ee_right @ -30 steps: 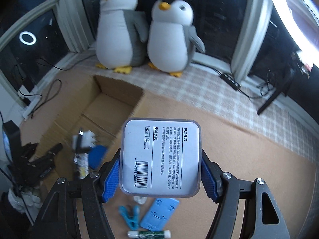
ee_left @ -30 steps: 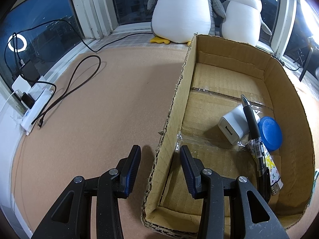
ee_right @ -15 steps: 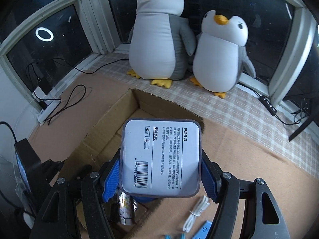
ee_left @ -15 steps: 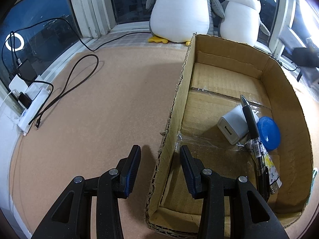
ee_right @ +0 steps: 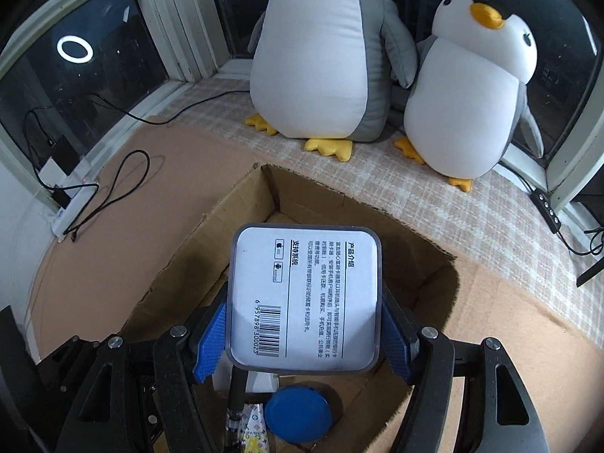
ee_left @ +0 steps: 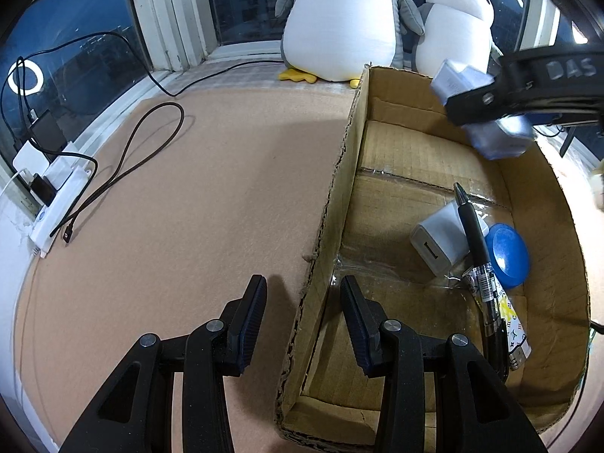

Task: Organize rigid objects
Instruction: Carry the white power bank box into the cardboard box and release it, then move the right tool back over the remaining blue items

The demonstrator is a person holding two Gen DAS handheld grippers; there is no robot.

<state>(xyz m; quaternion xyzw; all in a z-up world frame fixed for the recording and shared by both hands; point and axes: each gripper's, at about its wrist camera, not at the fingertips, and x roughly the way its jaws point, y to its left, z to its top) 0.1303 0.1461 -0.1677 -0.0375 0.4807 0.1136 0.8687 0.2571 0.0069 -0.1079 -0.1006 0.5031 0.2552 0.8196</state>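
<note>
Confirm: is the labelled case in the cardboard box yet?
Not yet. The labelled case is clamped in the right gripper, above the cardboard box.

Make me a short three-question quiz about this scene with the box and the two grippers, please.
1. True or false: the right gripper holds a flat barcoded packet above the cardboard box.
2. Which lies inside the box? A) a blue disc B) a plush penguin C) a power strip
3. Fill in: the left gripper straddles the box's near side ____.

Key
1. True: its blue pads press the packet's two sides.
2. A: the blue disc lies by the white charger and black pen; the penguins and the power strip are outside.
3. wall: one finger is outside, one inside.
</note>
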